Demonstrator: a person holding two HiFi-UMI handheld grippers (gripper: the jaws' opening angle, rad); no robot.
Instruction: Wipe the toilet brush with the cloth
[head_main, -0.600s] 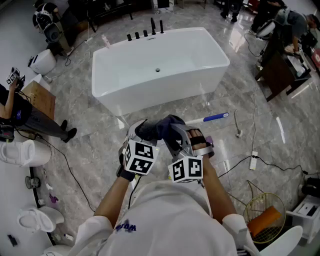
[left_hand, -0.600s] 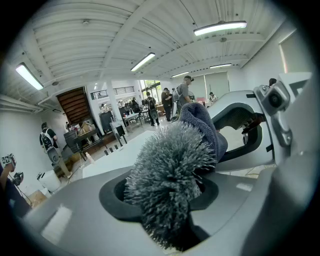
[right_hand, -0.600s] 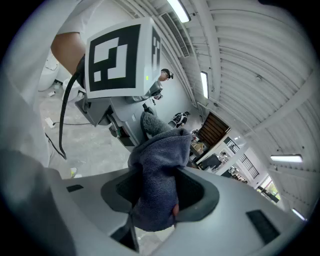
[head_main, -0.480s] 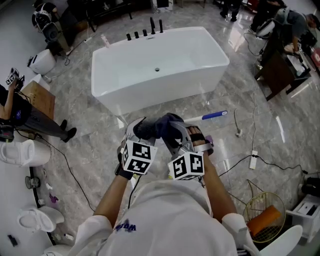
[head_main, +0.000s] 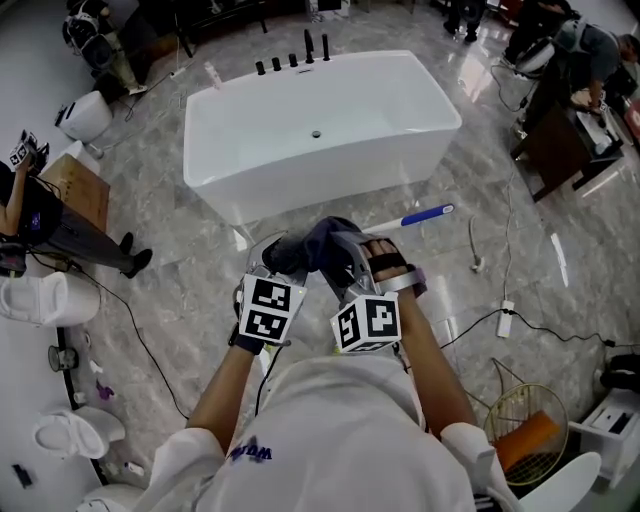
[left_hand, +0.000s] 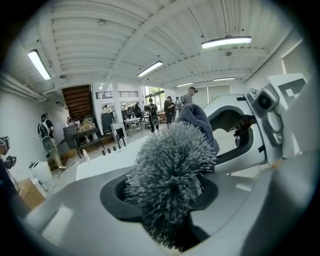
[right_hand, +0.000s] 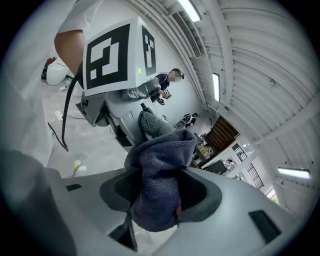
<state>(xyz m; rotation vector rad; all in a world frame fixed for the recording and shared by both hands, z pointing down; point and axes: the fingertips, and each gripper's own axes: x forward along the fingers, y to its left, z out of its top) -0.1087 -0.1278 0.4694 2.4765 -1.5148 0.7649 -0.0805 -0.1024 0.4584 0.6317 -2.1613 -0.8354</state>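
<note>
**At frame centre: brush against cloth**

Between the jaws of the left hand-held gripper (left_hand: 167, 200) sits the grey bristle head of the brush (left_hand: 170, 165), and the jaws are closed on it. The right hand-held gripper (right_hand: 160, 197) stands wide yet clamps a bunched dark-blue cloth (right_hand: 160, 170), which fills the gap between its jaws. Seen from the head view, both meet at mid-frame with their tips angled toward each other. There the cloth (head_main: 328, 245) touches the bristles. A white rod with a blue end (head_main: 425, 213) reaches out right from behind the right hand; whether it belongs to the brush I cannot tell. Beyond, in the upper middle, a white bathtub (head_main: 300, 190) stands on the grey marble floor (head_main: 170, 250).
</note>
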